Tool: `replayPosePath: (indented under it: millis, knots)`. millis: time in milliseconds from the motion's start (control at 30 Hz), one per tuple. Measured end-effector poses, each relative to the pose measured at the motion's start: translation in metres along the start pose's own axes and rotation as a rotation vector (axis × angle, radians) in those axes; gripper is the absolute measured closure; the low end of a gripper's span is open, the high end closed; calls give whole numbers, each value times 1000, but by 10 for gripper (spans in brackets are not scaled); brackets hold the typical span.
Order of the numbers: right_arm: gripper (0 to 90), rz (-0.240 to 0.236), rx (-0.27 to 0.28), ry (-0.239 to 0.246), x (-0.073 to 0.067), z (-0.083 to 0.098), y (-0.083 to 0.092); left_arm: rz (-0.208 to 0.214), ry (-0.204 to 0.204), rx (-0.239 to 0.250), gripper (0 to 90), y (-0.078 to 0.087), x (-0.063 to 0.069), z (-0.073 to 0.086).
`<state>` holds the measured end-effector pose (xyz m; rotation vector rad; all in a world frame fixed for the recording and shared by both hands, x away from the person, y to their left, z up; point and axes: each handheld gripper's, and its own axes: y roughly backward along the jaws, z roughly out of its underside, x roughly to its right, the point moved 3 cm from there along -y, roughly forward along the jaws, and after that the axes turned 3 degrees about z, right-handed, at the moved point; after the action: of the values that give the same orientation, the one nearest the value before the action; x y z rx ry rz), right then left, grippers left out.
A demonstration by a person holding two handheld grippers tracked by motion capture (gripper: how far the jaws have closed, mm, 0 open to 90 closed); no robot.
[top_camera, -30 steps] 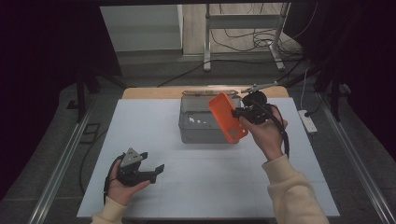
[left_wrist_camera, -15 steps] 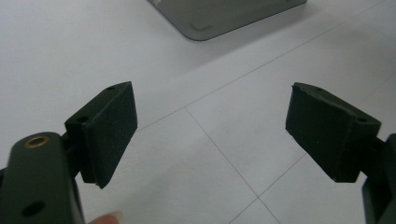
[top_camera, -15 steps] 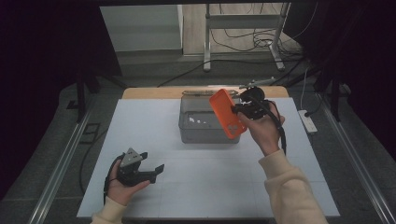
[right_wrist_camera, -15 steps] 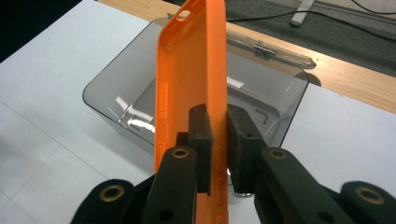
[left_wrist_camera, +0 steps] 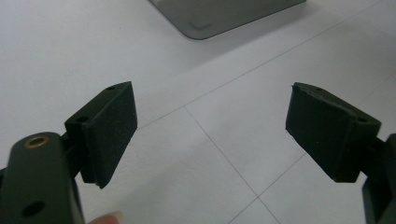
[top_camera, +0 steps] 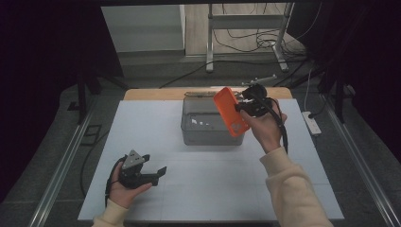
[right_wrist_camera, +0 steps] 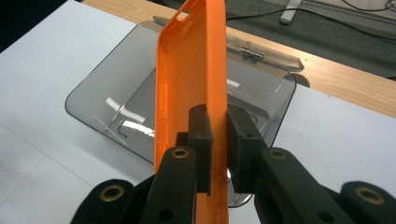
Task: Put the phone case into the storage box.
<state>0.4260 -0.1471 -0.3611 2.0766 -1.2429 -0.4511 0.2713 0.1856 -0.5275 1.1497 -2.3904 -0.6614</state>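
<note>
tongs on the right (right_wrist_camera: pixel 218 140) pinch the orange phone case (right_wrist_camera: pixel 198 70) upright over the grey plastic box (right_wrist_camera: pixel 116 107), likely to drop it in. left tongs (left_wrist_camera: pixel 212 133) wait wide open, holding nothing.

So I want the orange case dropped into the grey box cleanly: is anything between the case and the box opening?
Nothing visible is. The right tool grips the case on edge above the open box; its lid lies folded back behind, and the inside looks bare.
</note>
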Motion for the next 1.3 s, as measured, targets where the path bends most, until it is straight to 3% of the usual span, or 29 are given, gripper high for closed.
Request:
replayPosePath:
  millis: [633, 800, 1300]
  knots:
    - [813, 49, -26, -17, 2, -10, -16, 2, 3, 0, 167, 1, 0, 0]
    - [813, 98, -35, -19, 6, -12, -19, 3, 3, -1, 166, 0, 0, 0]
    - [813, 138, -63, -47, 9, -18, -32, 4, 3, -1, 166, 0, 0, 0]
